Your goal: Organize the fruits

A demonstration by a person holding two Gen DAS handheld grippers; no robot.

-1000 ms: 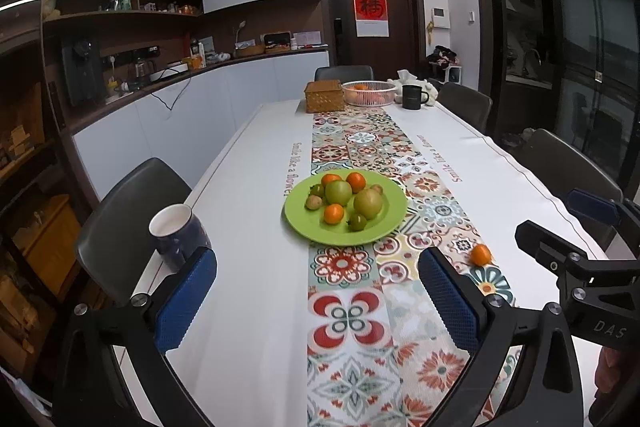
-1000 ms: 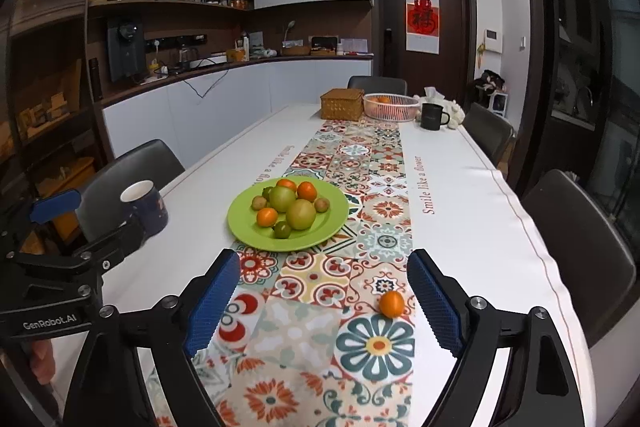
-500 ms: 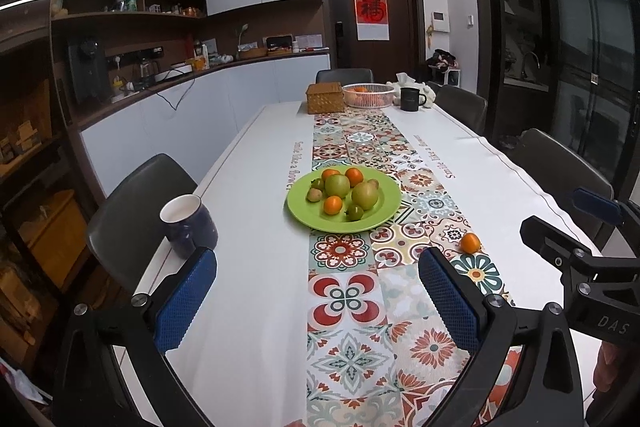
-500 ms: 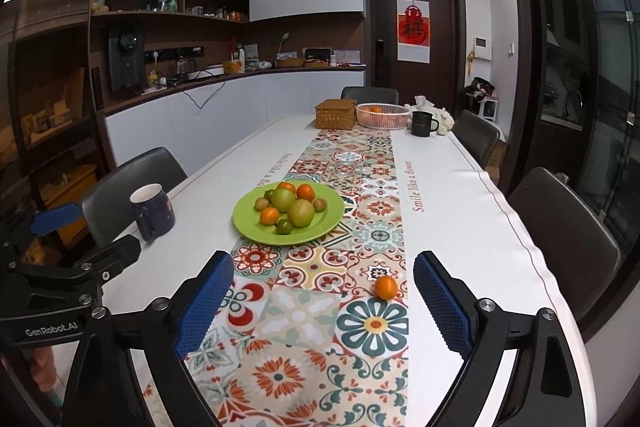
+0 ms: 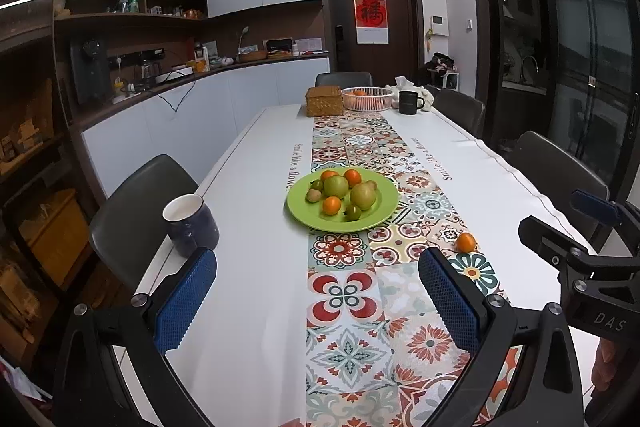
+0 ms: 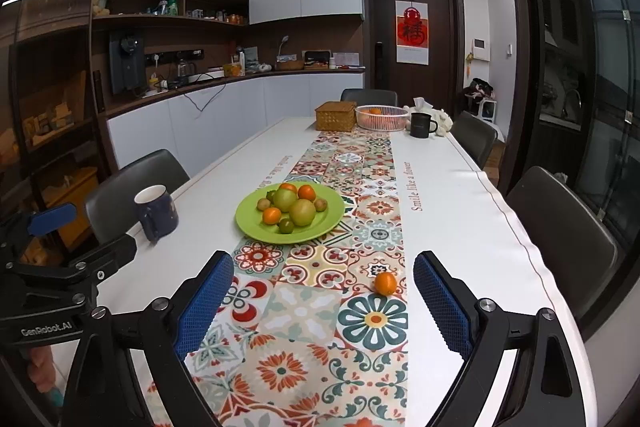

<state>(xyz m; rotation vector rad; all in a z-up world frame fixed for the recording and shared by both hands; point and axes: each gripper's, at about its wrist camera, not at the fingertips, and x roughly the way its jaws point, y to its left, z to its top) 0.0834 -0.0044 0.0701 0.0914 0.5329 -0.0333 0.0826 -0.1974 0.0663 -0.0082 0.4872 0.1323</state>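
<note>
With both the left gripper (image 5: 316, 295) and right gripper (image 6: 324, 299) spread and empty, the right should straddle the stray orange (image 6: 385, 283) on the runner (image 6: 304, 311), pinch gently, and carry it left to the far green plate (image 6: 328, 223).

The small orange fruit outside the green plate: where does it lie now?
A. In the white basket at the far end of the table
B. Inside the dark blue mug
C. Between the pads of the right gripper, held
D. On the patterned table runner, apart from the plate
D: the small orange fruit rests alone on the patterned table runner, nearer the camera than the green plate.
</note>
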